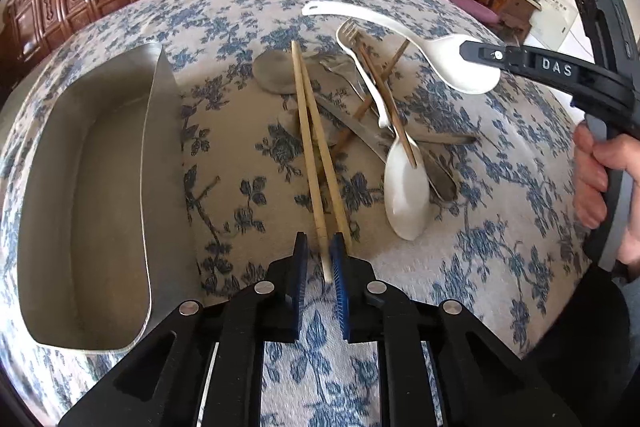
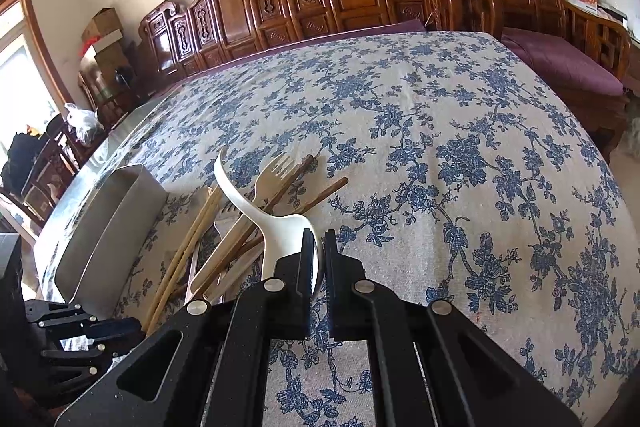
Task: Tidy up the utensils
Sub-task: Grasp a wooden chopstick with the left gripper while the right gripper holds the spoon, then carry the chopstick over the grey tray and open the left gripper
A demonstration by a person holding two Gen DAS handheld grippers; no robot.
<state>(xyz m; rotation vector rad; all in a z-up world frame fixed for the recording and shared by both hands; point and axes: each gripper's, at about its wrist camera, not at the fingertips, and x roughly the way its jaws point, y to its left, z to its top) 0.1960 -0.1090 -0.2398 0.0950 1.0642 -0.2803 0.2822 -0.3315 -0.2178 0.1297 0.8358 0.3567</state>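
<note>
Currently: left gripper (image 1: 320,247) pinching pale chopsticks (image 1: 310,147) at their near ends | right gripper (image 2: 319,247) clamped on white rice paddle (image 2: 272,227), raised above utensil pile (image 1: 372,115) | steel tray (image 1: 92,187) left of pile, bare tablecloth (image 2: 460,147) right.

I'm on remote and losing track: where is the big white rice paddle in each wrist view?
Left wrist: the white rice paddle is upper right, its bowl pinched by the right gripper coming in from the right, handle pointing up-left above the utensil pile.
Right wrist: the paddle is centre-bottom, its bowl edge between the gripper's fingers, handle curving up-left.
Shared landmark: the metal tray, at the left in both views.
</note>
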